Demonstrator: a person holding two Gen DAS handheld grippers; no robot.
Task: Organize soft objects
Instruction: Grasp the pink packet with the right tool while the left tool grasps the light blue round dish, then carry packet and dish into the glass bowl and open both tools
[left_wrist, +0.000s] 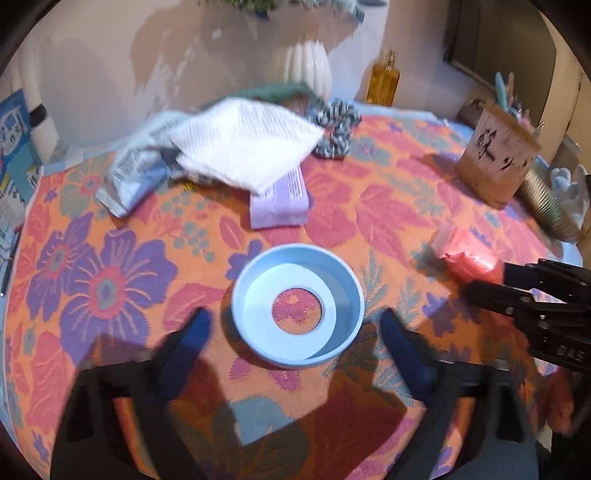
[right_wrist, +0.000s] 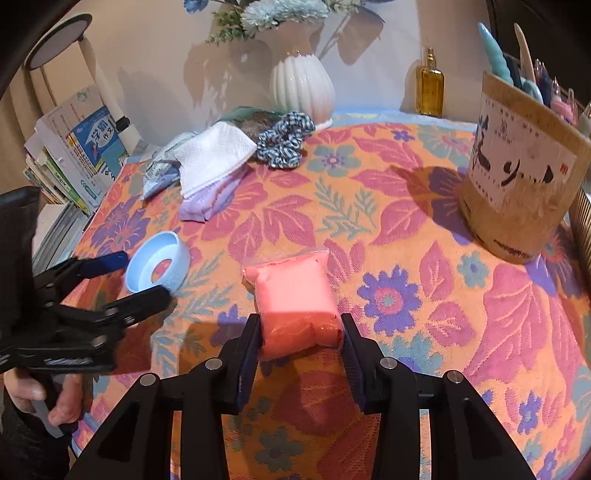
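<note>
Pink pouch between right gripper fingers

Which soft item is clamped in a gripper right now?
The pink bag, pinched by the right gripper. The white cloth and checked scrunchie lie untouched far back.
</note>
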